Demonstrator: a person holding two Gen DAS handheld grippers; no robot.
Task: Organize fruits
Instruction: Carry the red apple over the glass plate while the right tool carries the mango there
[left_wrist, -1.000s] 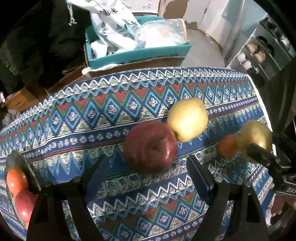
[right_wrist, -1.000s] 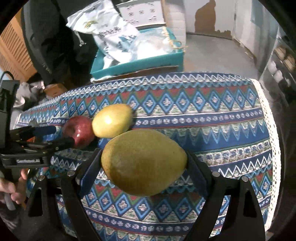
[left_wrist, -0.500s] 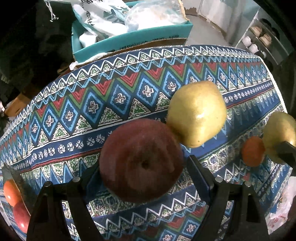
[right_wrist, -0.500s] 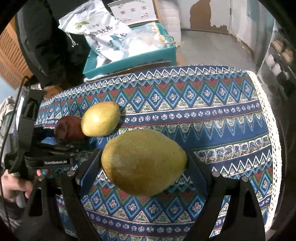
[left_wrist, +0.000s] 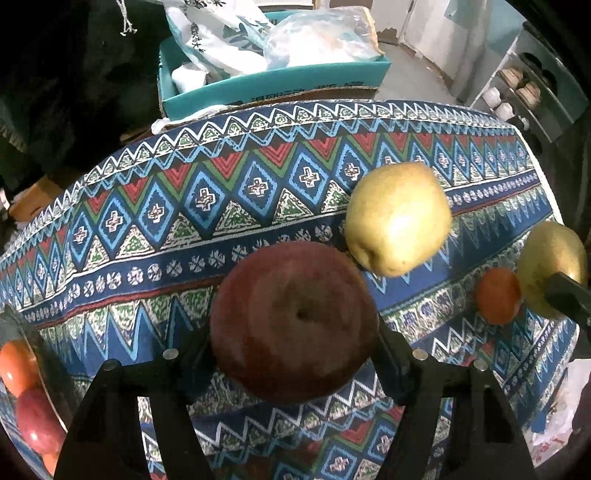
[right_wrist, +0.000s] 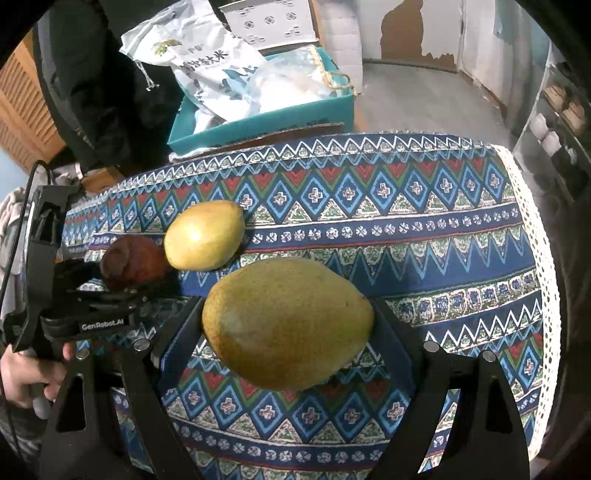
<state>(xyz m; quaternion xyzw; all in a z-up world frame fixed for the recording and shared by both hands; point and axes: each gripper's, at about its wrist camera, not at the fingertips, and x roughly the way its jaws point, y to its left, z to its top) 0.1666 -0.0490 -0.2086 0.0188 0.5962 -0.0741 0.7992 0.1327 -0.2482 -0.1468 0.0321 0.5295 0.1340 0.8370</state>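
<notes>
The left gripper (left_wrist: 295, 354) is closing its jaws onto the red apple (left_wrist: 293, 321) sitting on the patterned tablecloth (left_wrist: 221, 206), beside a yellow pear (left_wrist: 399, 218). The right gripper (right_wrist: 288, 325) is pinching a mango (right_wrist: 288, 323) above the cloth.

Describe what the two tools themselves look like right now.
Both are matte black. The right tool has two angular fingers with small round silver fasteners. The left tool carries white "GenRobot.AI" lettering, and a thin black cable loops from its body.
</notes>
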